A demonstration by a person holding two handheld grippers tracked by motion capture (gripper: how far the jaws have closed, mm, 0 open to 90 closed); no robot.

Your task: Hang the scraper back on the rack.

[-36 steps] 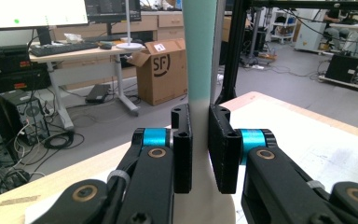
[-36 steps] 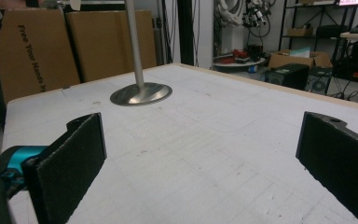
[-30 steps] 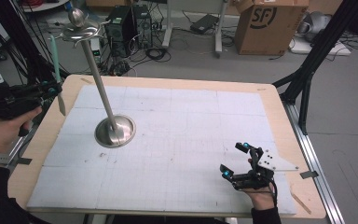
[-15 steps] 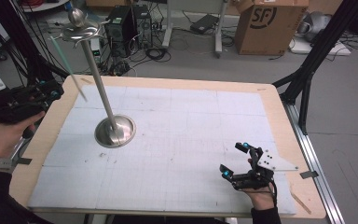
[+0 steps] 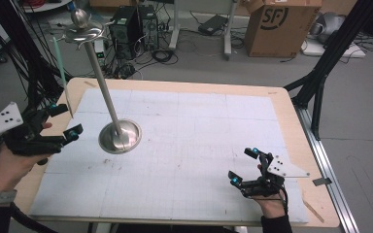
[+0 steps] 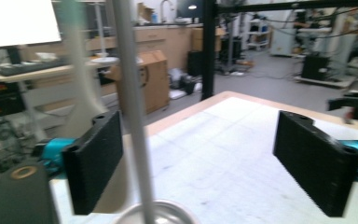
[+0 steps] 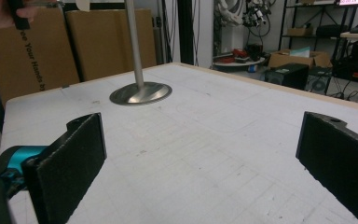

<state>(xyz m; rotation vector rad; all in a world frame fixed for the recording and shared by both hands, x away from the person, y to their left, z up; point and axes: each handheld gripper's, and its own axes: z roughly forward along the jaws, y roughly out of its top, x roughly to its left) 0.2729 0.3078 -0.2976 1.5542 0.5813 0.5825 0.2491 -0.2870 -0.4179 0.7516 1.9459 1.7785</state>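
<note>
My left gripper (image 5: pixel 60 120), jaws spread, empty — centre the stand's pole (image 6: pixel 129 100) between pads before clamping; right gripper (image 5: pixel 248 166) idle, open.

Black tongs (image 5: pixel 252 167), teal joints, grey plates

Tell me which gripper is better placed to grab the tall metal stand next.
Left. The left gripper sits open beside the tall silver metal stand, its pole between the jaws in its own view. The right gripper rests open at the table's near right.
</note>
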